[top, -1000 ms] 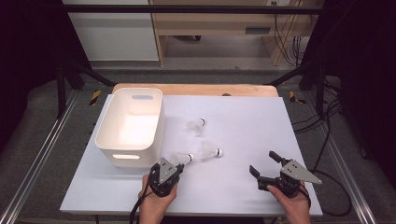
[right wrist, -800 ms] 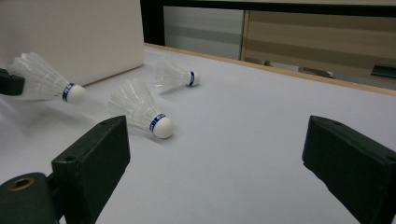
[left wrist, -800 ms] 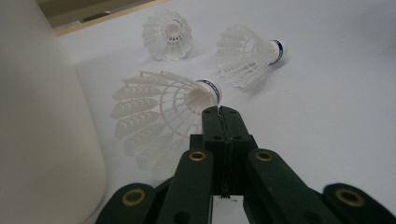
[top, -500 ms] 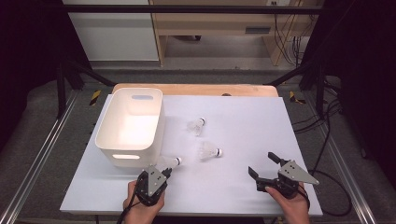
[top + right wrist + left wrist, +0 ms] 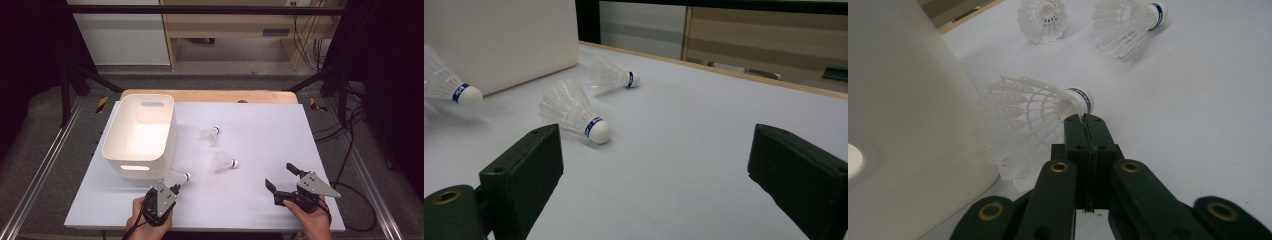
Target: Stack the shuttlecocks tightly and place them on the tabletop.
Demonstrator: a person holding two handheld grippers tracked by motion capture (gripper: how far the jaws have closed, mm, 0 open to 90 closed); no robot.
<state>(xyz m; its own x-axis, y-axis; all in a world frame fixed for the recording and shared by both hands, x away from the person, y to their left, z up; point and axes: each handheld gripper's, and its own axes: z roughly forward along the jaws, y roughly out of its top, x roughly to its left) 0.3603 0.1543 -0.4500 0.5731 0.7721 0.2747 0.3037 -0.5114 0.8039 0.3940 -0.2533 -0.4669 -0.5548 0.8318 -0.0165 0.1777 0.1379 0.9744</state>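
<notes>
My left gripper (image 5: 169, 189) (image 5: 1086, 121) is shut on a white shuttlecock (image 5: 176, 177) (image 5: 1023, 117), pinching the skirt just behind its blue-banded cork. It holds the shuttlecock close to the front wall of the white bin (image 5: 137, 165) (image 5: 898, 100). Two more shuttlecocks lie on the white table: one in the middle (image 5: 223, 162) (image 5: 1125, 22) (image 5: 571, 115) and one farther back (image 5: 209, 135) (image 5: 1042, 17) (image 5: 611, 76). My right gripper (image 5: 280, 176) (image 5: 659, 165) stands open near the front right, nothing between its jaws, right of the middle shuttlecock.
The white table top (image 5: 270, 130) rests on a wooden board (image 5: 210, 96) at the back. Metal rails run along both sides, and black frame struts and cables stand beyond the right edge. The bin's inside looks bare.
My left gripper has drawn back and to the left with the shuttlecock, ending by the bin's front wall. The right gripper has barely moved.
</notes>
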